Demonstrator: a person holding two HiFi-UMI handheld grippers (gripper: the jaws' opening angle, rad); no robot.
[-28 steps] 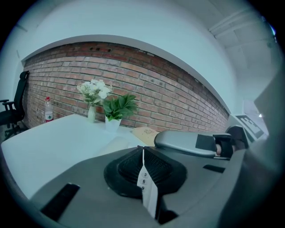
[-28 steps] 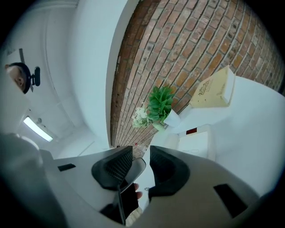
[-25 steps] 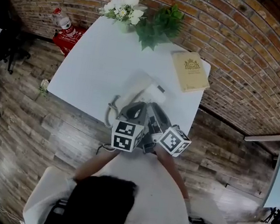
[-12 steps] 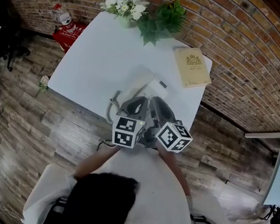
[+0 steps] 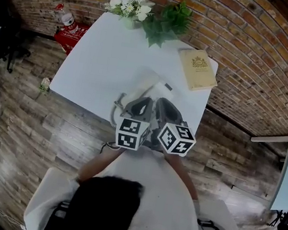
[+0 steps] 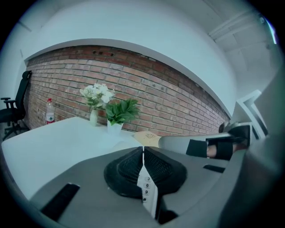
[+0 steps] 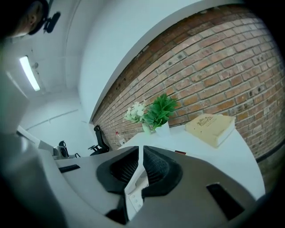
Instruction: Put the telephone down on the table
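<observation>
Left tool (image 6: 143,152): pinching keypad edge of telephone (image 6: 148,192). Right tool (image 7: 141,153): closing on its thin edge. Gripped from two sides, probably for lowering level onto tabletop (image 6: 49,140) ahead.

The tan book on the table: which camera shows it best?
The head view: it shows the whole cover of the book from above, near a corner of the table. The right gripper view shows it at a slant, cover and side edge. The left gripper view shows only a small strip of it.
</observation>
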